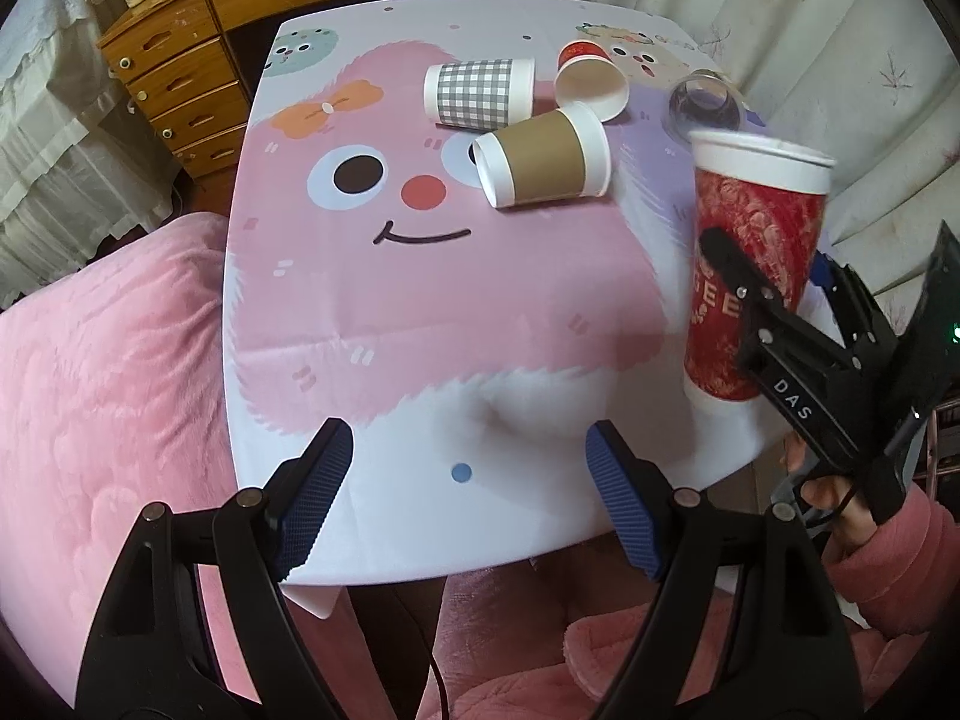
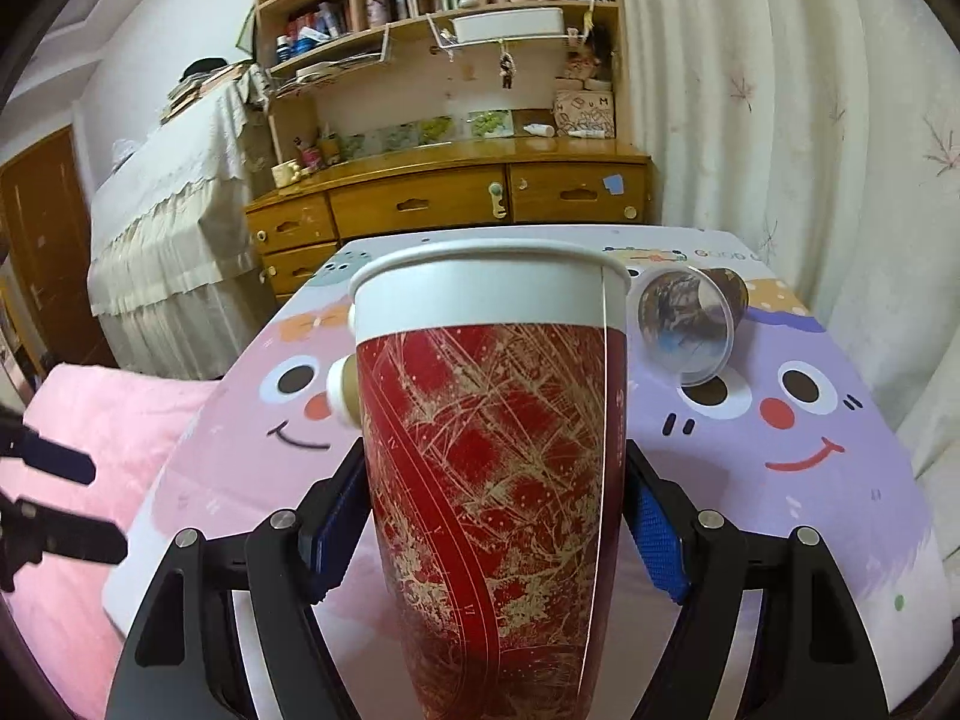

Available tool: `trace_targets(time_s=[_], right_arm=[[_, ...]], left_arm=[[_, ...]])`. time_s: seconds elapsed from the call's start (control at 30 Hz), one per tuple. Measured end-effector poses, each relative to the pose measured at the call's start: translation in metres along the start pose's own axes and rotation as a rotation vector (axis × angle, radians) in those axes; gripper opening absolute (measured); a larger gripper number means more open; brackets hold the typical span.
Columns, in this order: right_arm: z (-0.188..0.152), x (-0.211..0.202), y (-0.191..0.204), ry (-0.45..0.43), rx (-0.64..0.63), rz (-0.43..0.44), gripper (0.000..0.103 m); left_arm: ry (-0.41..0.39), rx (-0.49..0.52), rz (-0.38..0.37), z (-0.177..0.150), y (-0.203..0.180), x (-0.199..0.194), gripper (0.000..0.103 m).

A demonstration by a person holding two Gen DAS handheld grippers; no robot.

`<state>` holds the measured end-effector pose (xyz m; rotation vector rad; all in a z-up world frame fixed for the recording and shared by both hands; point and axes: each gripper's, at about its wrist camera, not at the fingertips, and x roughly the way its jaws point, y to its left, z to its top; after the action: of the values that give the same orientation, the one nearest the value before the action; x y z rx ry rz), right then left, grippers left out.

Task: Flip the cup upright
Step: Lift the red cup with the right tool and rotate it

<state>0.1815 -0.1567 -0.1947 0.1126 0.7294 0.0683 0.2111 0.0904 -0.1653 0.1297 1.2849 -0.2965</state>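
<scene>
A tall red paper cup [image 2: 489,468] with a white rim stands upright, rim up, between the blue pads of my right gripper [image 2: 495,531], which is shut on it. In the left wrist view the same cup [image 1: 753,264] stands at the table's right edge with the right gripper [image 1: 774,306] around it. My left gripper [image 1: 468,498] is open and empty over the table's near edge. A brown cup [image 1: 543,159], a checked cup [image 1: 477,93], a small red cup [image 1: 591,81] and a clear plastic cup [image 1: 705,102] lie on their sides at the far side.
The table [image 1: 420,312] has a cartoon-print cover. A pink blanket [image 1: 102,372] lies to the left. A wooden dresser [image 1: 198,42] stands behind the table, with a curtain [image 1: 870,78] at the right.
</scene>
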Motion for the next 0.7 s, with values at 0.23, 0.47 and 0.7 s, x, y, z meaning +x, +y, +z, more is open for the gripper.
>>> trace_targets(time_s=[0.23, 0.47, 0.7], right_arm=[[0.008, -0.035, 0.003, -0.192, -0.023, -0.07, 0.078], [-0.006, -0.028, 0.0, -0.237, 0.06, -0.133, 0.079], [-0.038, -0.028, -0.006, -0.235, 0.087, -0.162, 0.079]], left_arm=[[0.003, 0.026, 0.024, -0.023, -0.013, -0.007, 0.078], [-0.024, -0.018, 0.018, -0.039, -0.006, -0.02, 0.078], [-0.054, -0.097, 0.007, -0.039, 0.0, -0.032, 0.078]])
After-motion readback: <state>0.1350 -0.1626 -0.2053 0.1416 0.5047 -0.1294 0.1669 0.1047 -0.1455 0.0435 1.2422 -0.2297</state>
